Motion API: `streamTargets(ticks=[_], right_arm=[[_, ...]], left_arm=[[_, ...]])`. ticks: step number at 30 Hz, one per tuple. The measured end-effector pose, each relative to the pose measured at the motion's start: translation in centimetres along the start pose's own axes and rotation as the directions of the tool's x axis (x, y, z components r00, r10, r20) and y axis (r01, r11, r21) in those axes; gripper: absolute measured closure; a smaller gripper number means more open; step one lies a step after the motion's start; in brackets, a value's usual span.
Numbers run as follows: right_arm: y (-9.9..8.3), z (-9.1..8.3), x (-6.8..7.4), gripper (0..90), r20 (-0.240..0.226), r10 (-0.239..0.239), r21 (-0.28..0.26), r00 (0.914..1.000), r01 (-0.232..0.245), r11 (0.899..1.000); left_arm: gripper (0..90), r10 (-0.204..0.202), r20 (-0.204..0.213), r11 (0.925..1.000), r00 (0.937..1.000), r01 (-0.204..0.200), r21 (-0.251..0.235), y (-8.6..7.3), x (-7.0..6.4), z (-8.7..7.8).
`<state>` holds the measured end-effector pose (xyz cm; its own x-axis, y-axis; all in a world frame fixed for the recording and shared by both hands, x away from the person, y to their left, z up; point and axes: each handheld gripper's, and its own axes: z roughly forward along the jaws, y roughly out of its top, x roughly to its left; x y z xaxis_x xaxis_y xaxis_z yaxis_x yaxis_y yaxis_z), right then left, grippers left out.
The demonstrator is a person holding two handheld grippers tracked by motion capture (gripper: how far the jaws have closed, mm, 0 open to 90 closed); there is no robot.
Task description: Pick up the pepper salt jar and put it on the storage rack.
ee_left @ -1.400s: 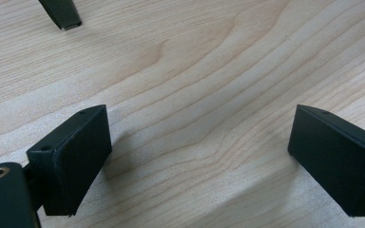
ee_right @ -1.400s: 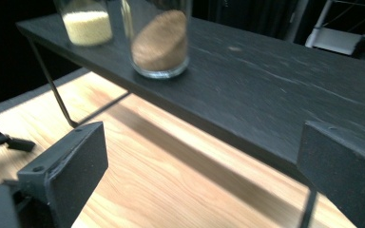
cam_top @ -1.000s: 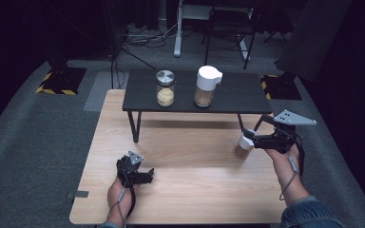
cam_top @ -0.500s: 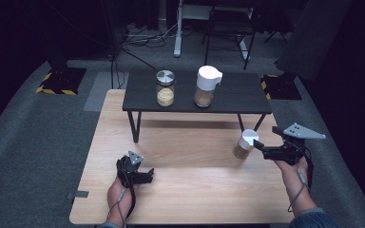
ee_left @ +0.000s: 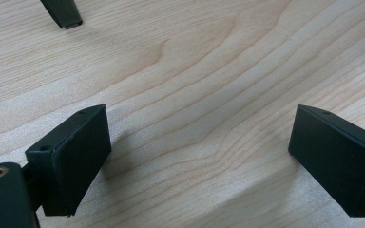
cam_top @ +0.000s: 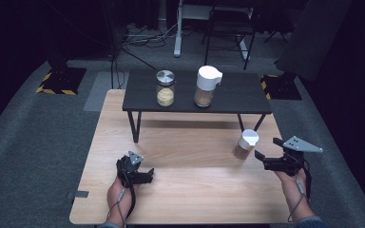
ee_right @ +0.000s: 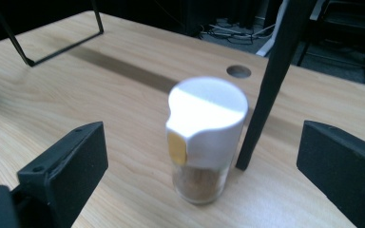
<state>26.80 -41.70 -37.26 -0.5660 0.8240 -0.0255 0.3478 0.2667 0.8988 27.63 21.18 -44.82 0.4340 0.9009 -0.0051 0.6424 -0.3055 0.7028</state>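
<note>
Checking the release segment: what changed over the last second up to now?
The right gripper let go of the small white-lidded jar and backed off toward the person; its jaws now stand open, clear of the jar, which stands upright on the wooden table beside the shelf leg. The left gripper stayed resting open on the table. The two jars on the black shelf did not move.

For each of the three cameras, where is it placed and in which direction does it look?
High view: above the person's side, facing forward and down on the wooden table; forearms and both tongs show, left tongs, right tongs.
Left gripper view: rides the left tongs, facing bare tabletop between open jaws.
Right gripper view: rides the right tongs, facing the white-capped spice jar between open jaws.
Shared: the jar and the black shelf's leg show in high and right views.
</note>
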Motion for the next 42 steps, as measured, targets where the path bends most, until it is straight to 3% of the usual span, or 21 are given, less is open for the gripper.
streamTargets(ticks=[22,42], right_arm=[[-5.3,1.9,0.2,2.8,0.016,0.005,0.050,0.9999,-0.006,0.999],[-7.6,3.1,0.2,2.8,0.026,0.027,0.110,0.9993,-0.029,0.993]], left_arm=[[6.8,0.000,0.000,1.0000,1.0000,0.000,0.000,0.0,0.0,0.0],[6.8,-0.001,-0.002,1.0000,1.0000,0.001,0.000,0.0,0.0,0.0]])
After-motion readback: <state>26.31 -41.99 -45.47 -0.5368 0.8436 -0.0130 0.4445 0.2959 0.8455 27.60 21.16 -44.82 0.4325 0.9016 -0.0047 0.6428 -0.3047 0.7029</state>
